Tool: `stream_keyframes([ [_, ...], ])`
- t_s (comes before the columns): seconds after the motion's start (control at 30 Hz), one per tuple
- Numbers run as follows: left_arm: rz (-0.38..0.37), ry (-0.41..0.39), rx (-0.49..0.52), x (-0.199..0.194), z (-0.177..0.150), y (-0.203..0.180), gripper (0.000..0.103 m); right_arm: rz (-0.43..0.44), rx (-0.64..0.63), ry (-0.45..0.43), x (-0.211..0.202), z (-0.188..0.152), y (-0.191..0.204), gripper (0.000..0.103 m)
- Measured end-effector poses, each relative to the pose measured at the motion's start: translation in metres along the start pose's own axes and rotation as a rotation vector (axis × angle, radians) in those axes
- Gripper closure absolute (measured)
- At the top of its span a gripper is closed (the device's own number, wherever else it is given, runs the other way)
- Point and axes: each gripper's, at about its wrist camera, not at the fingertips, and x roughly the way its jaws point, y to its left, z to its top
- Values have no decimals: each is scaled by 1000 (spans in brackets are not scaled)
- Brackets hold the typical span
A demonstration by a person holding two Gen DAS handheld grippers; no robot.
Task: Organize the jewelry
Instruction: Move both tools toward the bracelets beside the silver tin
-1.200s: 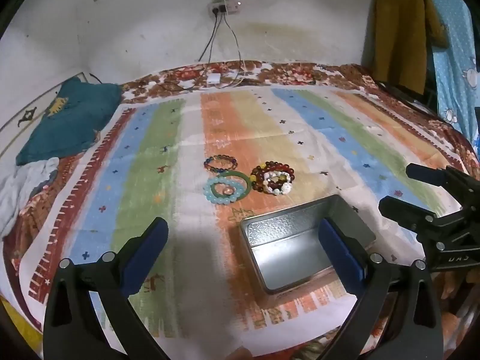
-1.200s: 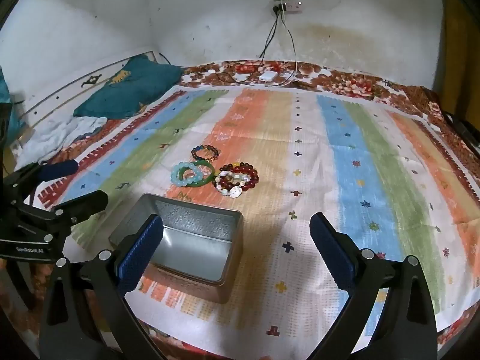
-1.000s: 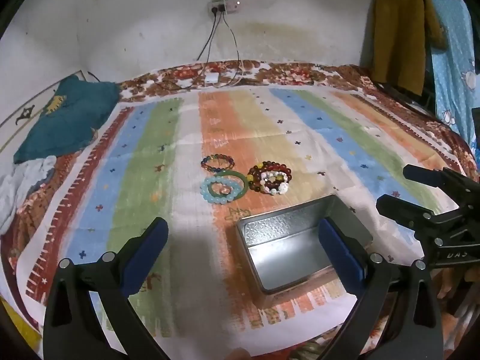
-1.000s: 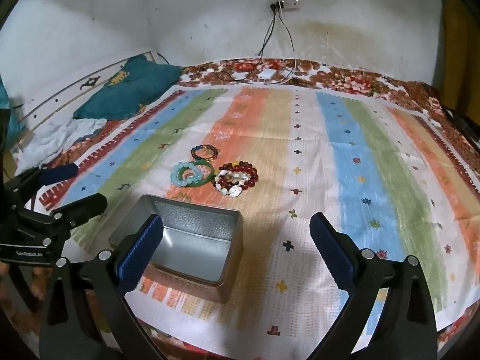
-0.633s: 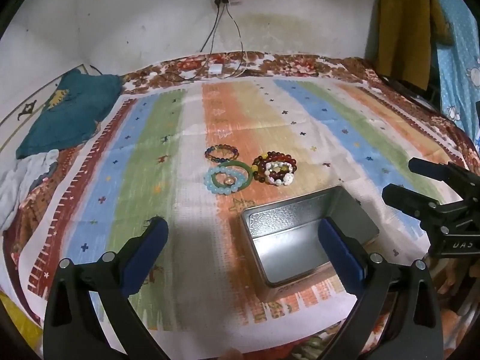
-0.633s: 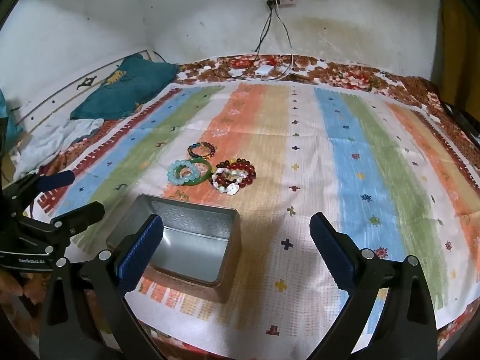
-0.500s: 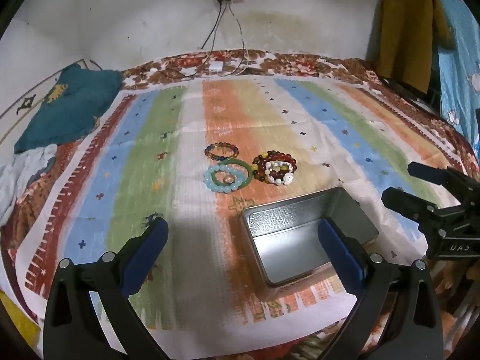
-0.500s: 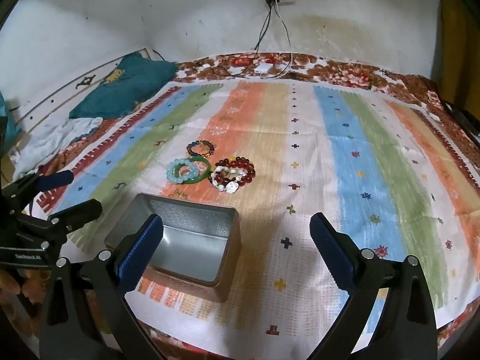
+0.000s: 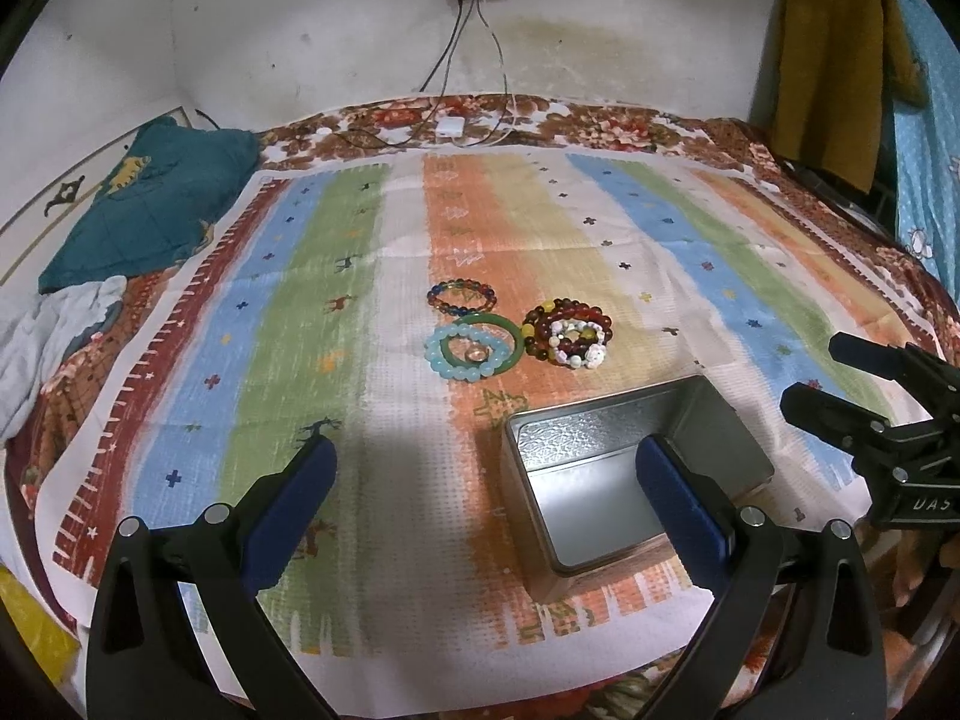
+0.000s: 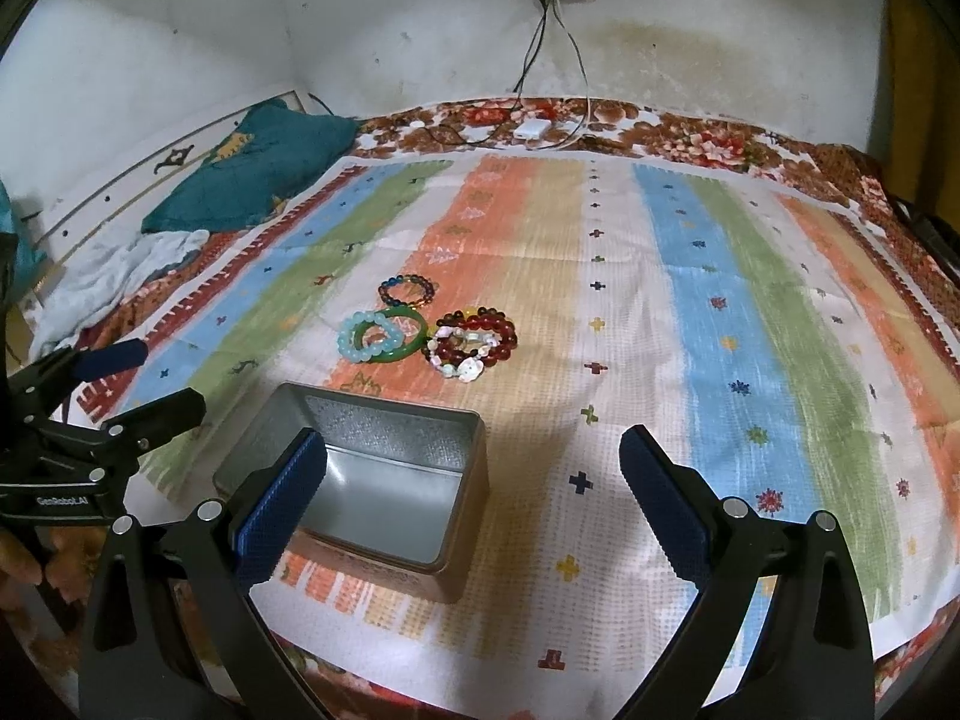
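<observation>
Both claws, left claw [image 9: 483, 489] and right claw [image 10: 474, 477], spread wide and empty; we've edged slightly closer, bracelets [image 9: 519, 333] untouched, tin [image 9: 636, 468] still empty.

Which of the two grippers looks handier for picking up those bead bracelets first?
Probably the left gripper: the green bangle lies nearly straight ahead between its open fingers. Right gripper sees them off-left.

The tin [image 9: 636, 468] was bare metal, its inner walls embossed and the floor smooth and reflective. The bracelets [image 9: 567, 333] were glossy beads; one bangle [image 9: 480, 348] was smooth green. The cloth [image 10: 690, 312] was woven and matt. Finger pads [image 10: 282, 504] were textured blue.
</observation>
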Motion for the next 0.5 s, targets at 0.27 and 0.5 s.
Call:
stream_keyframes([
  [0.27,-12,4,4,1,-2,2,6,1,3,0,1,1,-2,4],
  [0.5,-11,7,4,1,-2,4,6,-5,10,1,1,1,-4,4],
])
